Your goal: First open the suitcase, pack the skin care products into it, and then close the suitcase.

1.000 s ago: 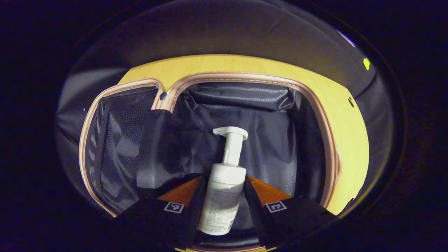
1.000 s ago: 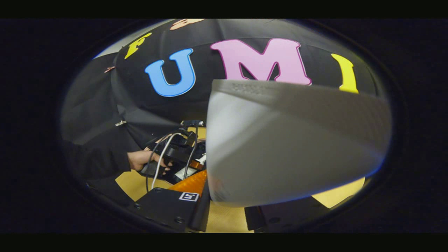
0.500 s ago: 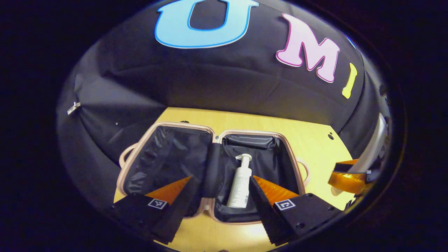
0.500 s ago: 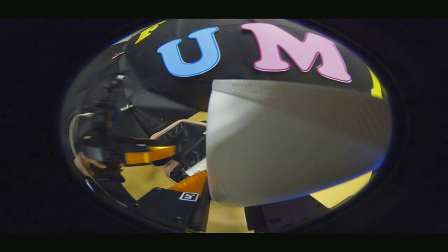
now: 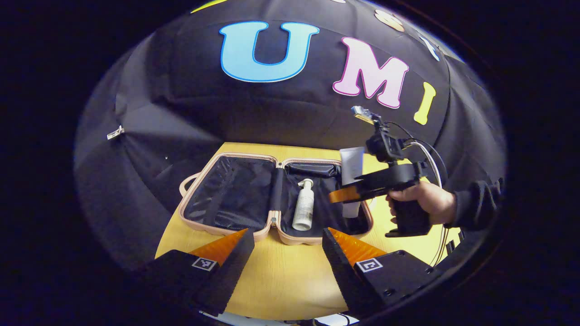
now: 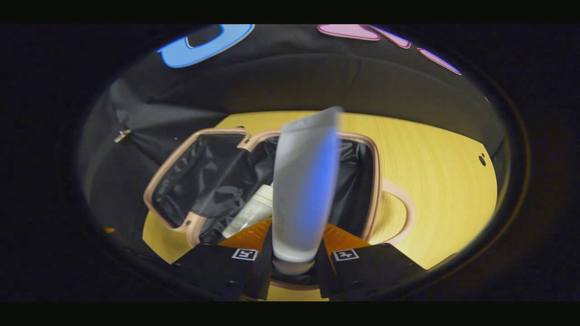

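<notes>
Standing cap-down in the right tongs (image 6: pixel 293 265), the tube (image 6: pixel 303 190).

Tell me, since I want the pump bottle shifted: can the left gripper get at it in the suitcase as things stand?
Probably yes. The left gripper is open, and the pump bottle lies uncovered in the open suitcase, straight ahead. The right gripper with the tube hangs just beside it, though.
</notes>
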{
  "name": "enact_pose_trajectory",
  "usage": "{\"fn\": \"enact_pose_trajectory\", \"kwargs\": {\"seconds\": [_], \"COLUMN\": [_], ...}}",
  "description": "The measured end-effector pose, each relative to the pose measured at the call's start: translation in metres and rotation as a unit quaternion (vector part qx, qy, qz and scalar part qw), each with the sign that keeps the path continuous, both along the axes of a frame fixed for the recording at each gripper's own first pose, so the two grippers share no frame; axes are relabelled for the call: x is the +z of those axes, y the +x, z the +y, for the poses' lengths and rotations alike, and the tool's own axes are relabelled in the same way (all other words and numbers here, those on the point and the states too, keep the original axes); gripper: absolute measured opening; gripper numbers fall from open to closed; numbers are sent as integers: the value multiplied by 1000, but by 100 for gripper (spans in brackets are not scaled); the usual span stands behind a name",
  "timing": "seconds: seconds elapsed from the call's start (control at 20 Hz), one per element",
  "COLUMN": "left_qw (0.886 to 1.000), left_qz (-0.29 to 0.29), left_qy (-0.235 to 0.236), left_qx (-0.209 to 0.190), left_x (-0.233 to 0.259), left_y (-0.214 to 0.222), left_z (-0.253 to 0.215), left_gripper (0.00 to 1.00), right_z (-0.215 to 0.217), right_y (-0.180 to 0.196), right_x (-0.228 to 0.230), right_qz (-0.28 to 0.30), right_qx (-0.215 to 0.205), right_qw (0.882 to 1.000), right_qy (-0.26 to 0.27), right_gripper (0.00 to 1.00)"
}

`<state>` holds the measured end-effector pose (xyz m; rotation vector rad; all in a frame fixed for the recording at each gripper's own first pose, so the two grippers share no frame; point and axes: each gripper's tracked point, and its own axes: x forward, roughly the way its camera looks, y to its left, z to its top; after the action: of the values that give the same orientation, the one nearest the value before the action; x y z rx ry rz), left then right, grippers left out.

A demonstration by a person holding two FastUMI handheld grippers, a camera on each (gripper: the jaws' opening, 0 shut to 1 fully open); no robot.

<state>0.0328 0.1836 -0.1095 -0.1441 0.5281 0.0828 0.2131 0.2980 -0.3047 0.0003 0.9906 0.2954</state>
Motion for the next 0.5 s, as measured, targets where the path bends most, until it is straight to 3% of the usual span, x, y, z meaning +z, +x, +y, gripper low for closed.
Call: {"fn": "enact_pose_trajectory", "kwargs": {"seconds": [0.15, 0.25, 0.3, 0.4, 0.45, 0.5], "left_qw": [1000, 1000, 1000, 1000, 999, 999], "left_qz": [2, 1, 2, -3, -13, -22], "left_qy": [-13, -18, -18, -12, -11, -12], "left_qx": [9, 13, 14, 27, 37, 44], "left_x": [-6, -8, -9, -6, -1, 4], "left_y": [-22, -30, -34, -37, -36, -32], "left_z": [-4, -5, -3, 9, 17, 24], "left_gripper": [96, 96, 96, 96, 96, 96], "right_z": [2, 2, 2, 5, 6, 8], "right_y": [3, 8, 9, 6, 5, 4], "right_x": [-27, -35, -36, -36, -31, -22], "right_qz": [36, 34, 32, 33, 30, 17], "right_qx": [-37, -45, -40, -41, -37, -31], "right_qw": [999, 998, 998, 998, 998, 999], "right_qy": [-13, -25, -34, -40, -38, -34], "right_gripper": [45, 39, 31, 47, 31, 40]}}
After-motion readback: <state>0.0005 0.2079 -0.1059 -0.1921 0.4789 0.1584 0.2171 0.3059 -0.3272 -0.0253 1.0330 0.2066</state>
